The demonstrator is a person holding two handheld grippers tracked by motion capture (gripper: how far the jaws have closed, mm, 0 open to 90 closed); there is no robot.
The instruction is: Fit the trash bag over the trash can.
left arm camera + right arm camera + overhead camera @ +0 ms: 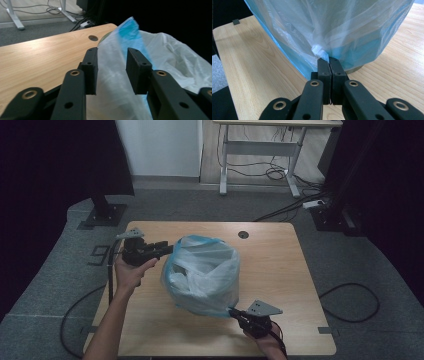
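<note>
Work in hand: fitting a thin blue-white plastic bag point(202, 272) over a round bin, judging by the olive rim that peeked out under the film in the right gripper view.
Bag's place: it stood near the middle of the tabletop point(280, 270), a little toward the left edge, its mouth open upward and its film crumpled inward.
Left gripper point(167, 249): at the bag's upper left rim, toward the tabletop's far-left corner. Its jaws stood apart, with bag film lying in the gap between them in the left gripper view point(111, 71); the pads did not press on it.
Right gripper point(236, 312): low at the bag's near-right side, toward the tabletop's near edge. Its jaws were closed tight on a small pinch of the film point(329, 61), pulled into a white knot-like fold just above the tips.
Done so far: the bag appeared to be draped around the bin and spread down most of its side.
Left to do: the top rim looked loose and uneven, so smoothing and seating it probably remained; the left jaws held nothing.
Uncertain: whether the film reached the bin's base all round could not be told.
</note>
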